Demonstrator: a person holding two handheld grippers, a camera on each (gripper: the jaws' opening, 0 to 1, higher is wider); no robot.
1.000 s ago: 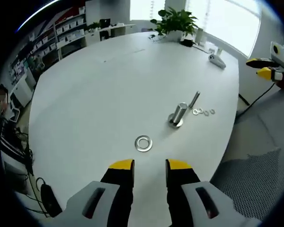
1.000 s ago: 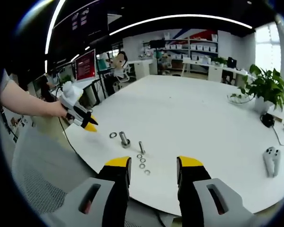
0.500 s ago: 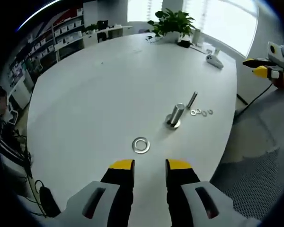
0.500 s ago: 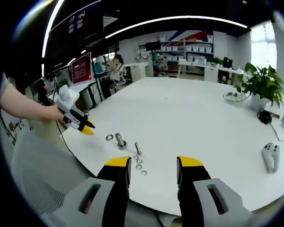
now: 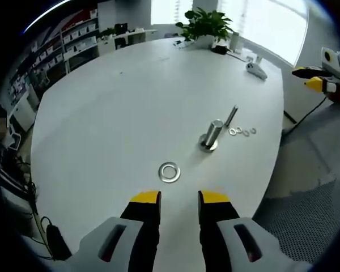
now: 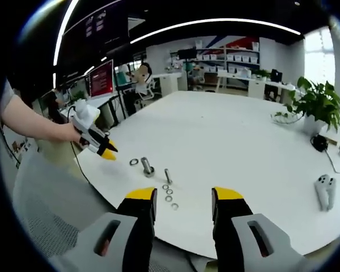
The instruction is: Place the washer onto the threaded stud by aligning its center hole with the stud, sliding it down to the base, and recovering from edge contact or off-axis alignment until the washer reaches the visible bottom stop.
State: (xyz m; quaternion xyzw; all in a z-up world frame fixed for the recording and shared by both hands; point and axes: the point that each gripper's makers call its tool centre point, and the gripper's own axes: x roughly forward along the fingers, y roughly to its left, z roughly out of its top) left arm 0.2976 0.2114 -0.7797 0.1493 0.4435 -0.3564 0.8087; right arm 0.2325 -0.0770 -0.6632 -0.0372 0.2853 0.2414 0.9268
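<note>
- Left gripper [image 5: 178,197]: jaws parted, nothing between them, hovering over the white desk [image 5: 113,113].
- Washer [image 5: 169,171] lies flat on the desk just ahead of the left jaws, apart from them.
- Threaded stud [image 5: 212,135] stands upright on its base beyond the washer, to the right; a loose bolt [image 5: 232,115] and three small washers [image 5: 242,132] lie just past it.
- Desk edge curves close on the right of the parts; wide bare surface to the left and ahead.
- Right gripper [image 6: 183,195]: jaws parted, empty, off the desk's near edge.
- Right gripper view adds the left gripper [image 6: 96,138] held in a hand [image 6: 65,131] near the washer [image 6: 134,162] and stud [image 6: 147,166].
- Potted plant [image 5: 207,25] at the far desk end.
</note>
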